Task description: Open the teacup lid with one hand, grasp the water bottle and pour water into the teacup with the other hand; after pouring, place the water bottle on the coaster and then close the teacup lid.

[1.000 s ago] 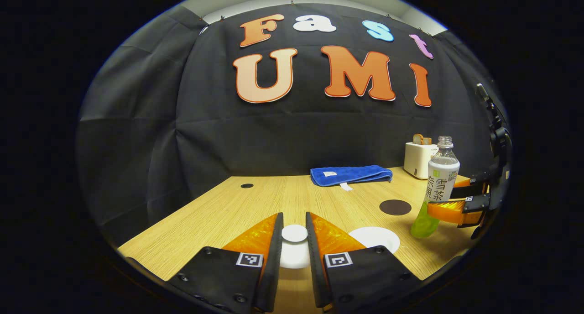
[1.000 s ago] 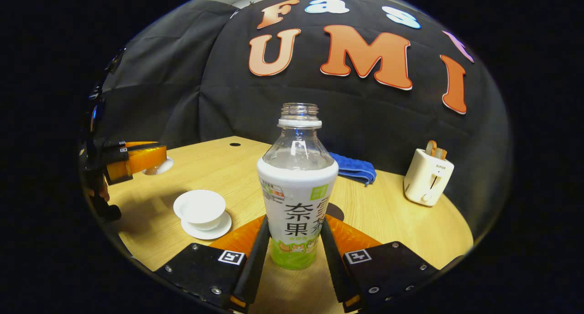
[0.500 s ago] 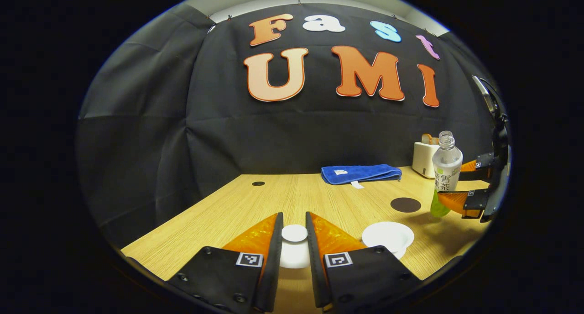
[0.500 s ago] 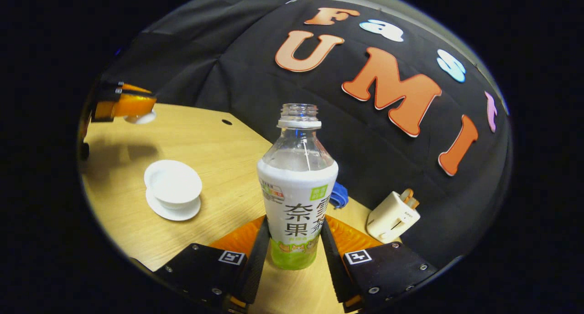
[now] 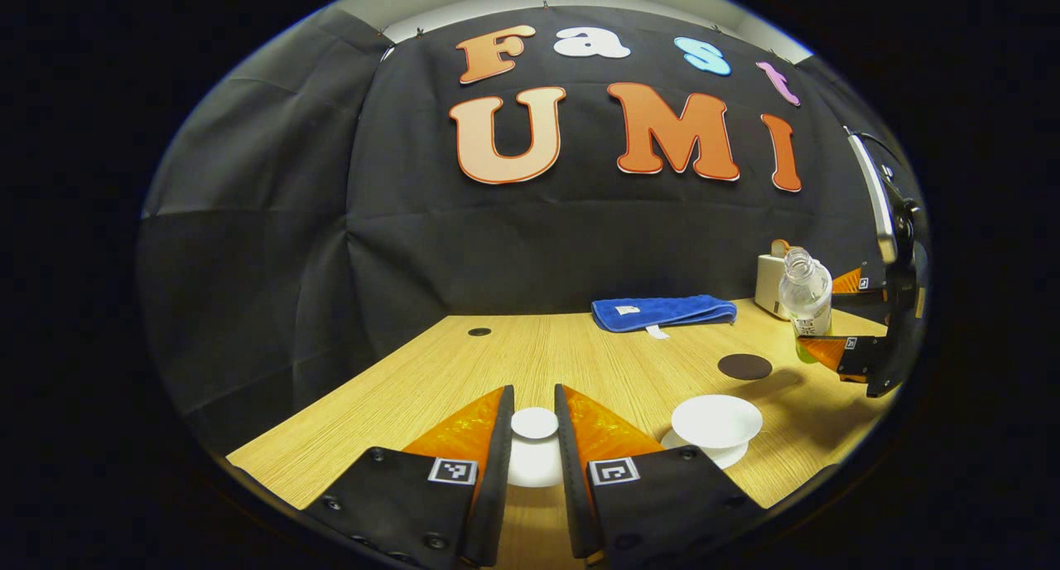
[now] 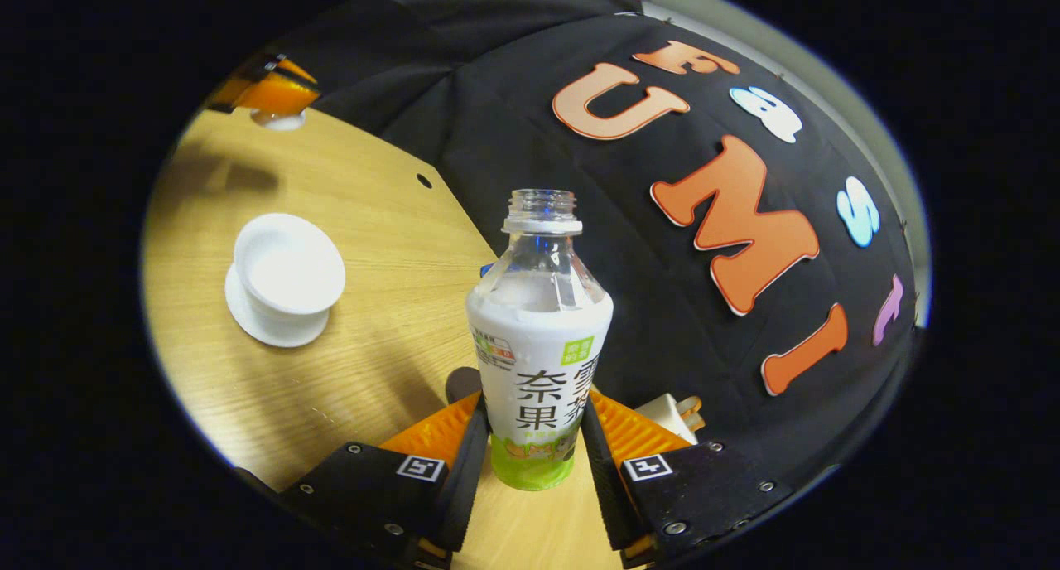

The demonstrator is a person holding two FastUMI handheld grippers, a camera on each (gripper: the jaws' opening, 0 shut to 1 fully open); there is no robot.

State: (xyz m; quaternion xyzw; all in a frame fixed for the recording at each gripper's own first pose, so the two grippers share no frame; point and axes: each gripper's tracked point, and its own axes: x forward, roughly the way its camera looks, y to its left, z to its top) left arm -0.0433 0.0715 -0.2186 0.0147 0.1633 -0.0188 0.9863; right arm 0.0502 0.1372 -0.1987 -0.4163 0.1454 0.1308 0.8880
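Gripping the water bottle (image 6: 539, 363) low on its labelled body, the right tool (image 6: 530, 446) had both fingers pressed against its sides, the bottle's long axis running along the fingers with its uncapped mouth pointing away from the camera. In the left gripper view that bottle (image 5: 805, 292) hung in the air at the far right, leaning with its neck tipped to the left, towards the teacup (image 5: 716, 425), and the coaster (image 5: 744, 366) lay on the bench (image 5: 464, 379) between them. The teacup (image 6: 288, 268) stood open on its saucer (image 6: 269, 321). The left tool (image 5: 534, 437) was clamped on the knob of the teacup lid (image 5: 534, 461), held clear of the cup. A blue towel (image 5: 662, 312) and a toaster (image 5: 770, 280) sat by the back wall.
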